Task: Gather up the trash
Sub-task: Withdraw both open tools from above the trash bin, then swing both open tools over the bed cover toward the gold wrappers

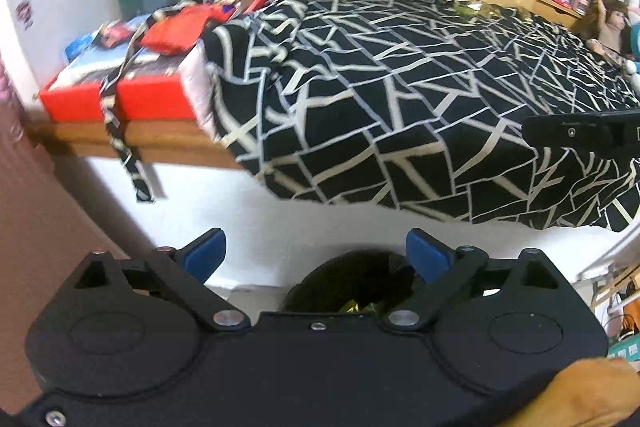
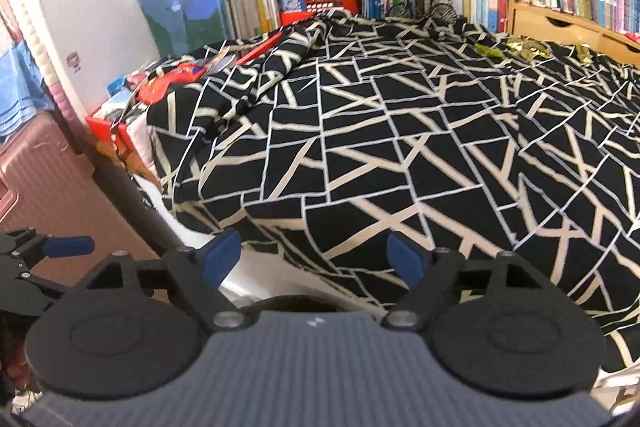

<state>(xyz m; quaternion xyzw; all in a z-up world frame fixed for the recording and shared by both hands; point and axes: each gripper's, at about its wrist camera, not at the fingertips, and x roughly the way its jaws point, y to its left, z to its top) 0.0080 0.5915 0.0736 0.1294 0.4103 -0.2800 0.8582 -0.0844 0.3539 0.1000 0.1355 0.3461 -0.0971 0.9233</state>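
While both our tools, left (image 1: 316, 253) and right (image 2: 314, 257), hang wide open and empty over the bin (image 1: 348, 283) for dropping, wrappers (image 2: 524, 49) remain far across the tabletop's cloth (image 2: 400, 147).

2 grippers: left gripper (image 1: 316, 253), right gripper (image 2: 314, 257). 1 patterned cloth (image 2: 400, 131) ahead. 1 dark bin (image 1: 348, 281) under left claw. ~3 shiny wrappers (image 2: 524, 49) far ahead-right.

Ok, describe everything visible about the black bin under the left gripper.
The black bin is round and dark, seen from above at the foot of the white bed side, mostly hidden behind the left gripper, whose jaws stand open above it without touching it. Crinkled gold and green wrappers lie inside. Its material cannot be told.
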